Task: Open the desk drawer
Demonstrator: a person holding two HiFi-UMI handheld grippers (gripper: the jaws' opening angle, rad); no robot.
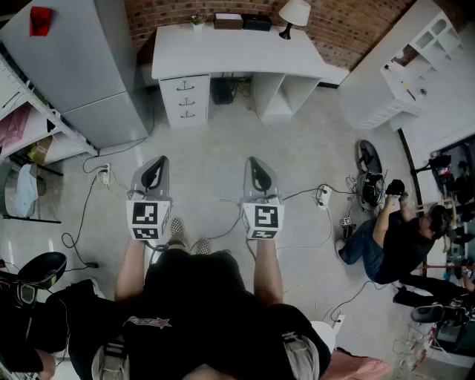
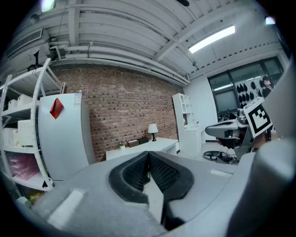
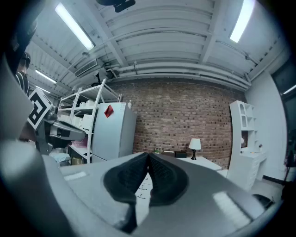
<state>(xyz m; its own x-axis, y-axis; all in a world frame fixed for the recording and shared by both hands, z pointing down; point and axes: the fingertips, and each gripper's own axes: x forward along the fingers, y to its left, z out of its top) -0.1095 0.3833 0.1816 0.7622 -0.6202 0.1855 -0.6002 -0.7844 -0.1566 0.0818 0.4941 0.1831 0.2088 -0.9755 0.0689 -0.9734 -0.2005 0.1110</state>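
A white desk (image 1: 230,52) stands against the brick wall at the far side of the room, with a stack of three drawers (image 1: 185,98) under its left end, all shut. My left gripper (image 1: 152,169) and right gripper (image 1: 257,172) are held side by side well short of the desk, both pointing toward it. Each is shut with nothing between its pads. In the left gripper view the left gripper (image 2: 148,153) covers most of the desk (image 2: 141,147). The right gripper (image 3: 148,156) shows the drawer handles (image 3: 143,189) just below its closed tips.
A grey fridge (image 1: 78,63) and a shelf rack (image 1: 30,111) stand left of the desk, a white shelving unit (image 1: 404,67) at the right. A lamp (image 1: 294,15) and boxes (image 1: 241,21) sit on the desk. Cables (image 1: 89,200) cross the floor. A person (image 1: 393,237) sits at the right.
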